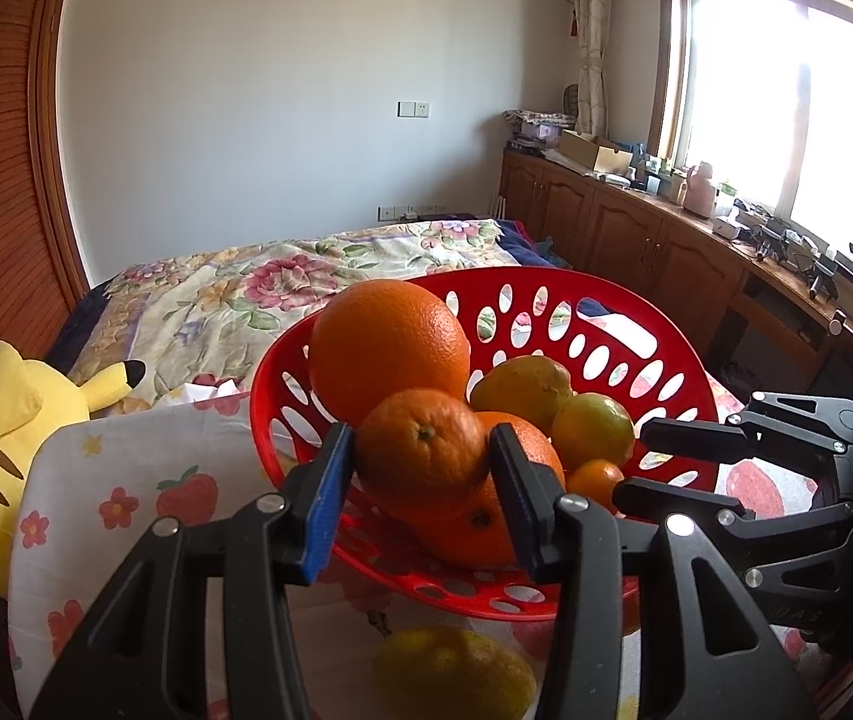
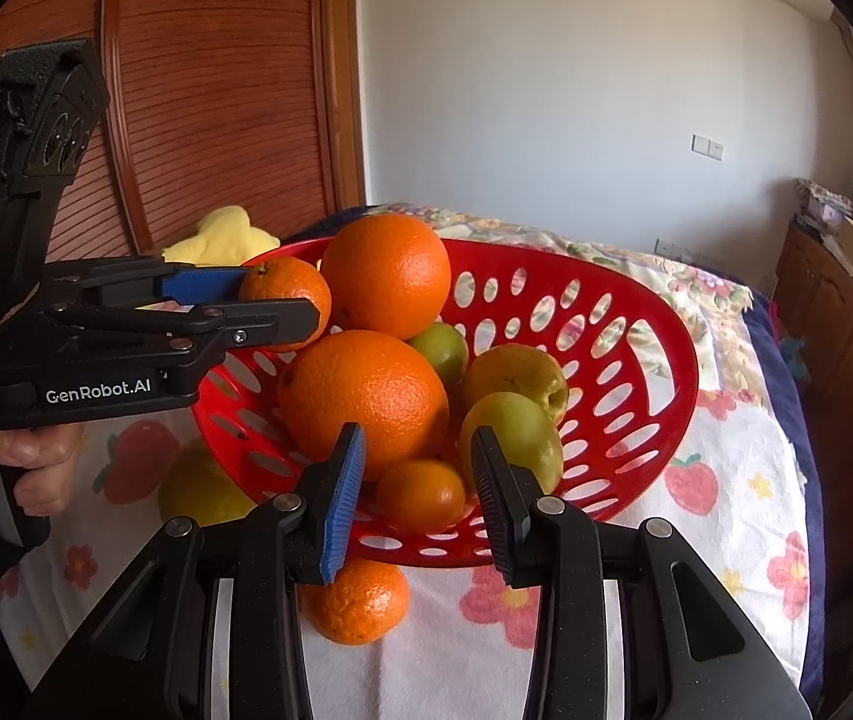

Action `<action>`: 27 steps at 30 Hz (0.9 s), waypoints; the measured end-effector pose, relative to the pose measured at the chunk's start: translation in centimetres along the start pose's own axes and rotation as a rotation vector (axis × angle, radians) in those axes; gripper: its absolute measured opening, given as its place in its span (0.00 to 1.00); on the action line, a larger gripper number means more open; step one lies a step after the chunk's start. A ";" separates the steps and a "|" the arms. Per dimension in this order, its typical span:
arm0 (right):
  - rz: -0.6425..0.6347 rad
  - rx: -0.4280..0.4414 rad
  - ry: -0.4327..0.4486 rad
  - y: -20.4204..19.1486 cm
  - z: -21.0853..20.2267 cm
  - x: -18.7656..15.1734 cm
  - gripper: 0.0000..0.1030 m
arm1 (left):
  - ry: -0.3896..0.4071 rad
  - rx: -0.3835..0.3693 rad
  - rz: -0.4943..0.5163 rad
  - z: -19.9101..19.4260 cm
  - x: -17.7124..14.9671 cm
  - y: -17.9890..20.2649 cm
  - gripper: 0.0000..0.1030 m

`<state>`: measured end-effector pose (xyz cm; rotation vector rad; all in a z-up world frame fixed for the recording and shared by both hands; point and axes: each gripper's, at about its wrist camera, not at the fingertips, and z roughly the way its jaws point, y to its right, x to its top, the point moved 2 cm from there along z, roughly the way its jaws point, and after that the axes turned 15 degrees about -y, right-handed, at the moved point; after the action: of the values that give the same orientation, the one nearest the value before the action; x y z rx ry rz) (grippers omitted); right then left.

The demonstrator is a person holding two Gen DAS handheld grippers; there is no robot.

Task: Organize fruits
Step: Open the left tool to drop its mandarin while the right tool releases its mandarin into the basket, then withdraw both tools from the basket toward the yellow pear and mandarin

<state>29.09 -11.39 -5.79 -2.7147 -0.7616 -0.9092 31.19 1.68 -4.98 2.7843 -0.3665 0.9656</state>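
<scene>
- Left gripper (image 1: 423, 456) clamped a small orange mandarin (image 1: 423, 450) over the red perforated plastic basket (image 1: 636, 324).
- Right gripper (image 2: 417, 480) stood wide, empty, at the basket rim.
- Yellow-green fruit (image 1: 453, 672) below the basket was blurred, partly hidden.

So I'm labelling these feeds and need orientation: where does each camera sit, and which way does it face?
Left wrist: sits on the left tool, facing the red perforated plastic basket toward the window; its fingers clamp a small orange mandarin; the right tool shows.
Right wrist: on the right tool, facing the basket toward the wooden door; the left tool and a hand show.
Shared: basket, mandarin.
</scene>
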 end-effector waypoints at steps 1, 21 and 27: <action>0.003 -0.002 0.000 0.1 0.0 -0.1 0.36 | 0.004 0.002 -0.002 -0.1 0.0 -0.1 0.46; 0.044 -0.010 0.038 -1.8 -4.6 -3.1 0.44 | 0.063 0.026 -0.010 -6.1 -4.9 -0.4 0.62; 0.049 -0.010 0.001 -2.8 -4.0 -4.2 0.48 | 0.049 0.010 -0.013 -5.1 -6.5 -0.5 0.64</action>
<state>22.66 -11.99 -5.13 -2.7290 -0.6888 -0.9058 23.42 4.54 -5.17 2.7628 -0.3371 1.0326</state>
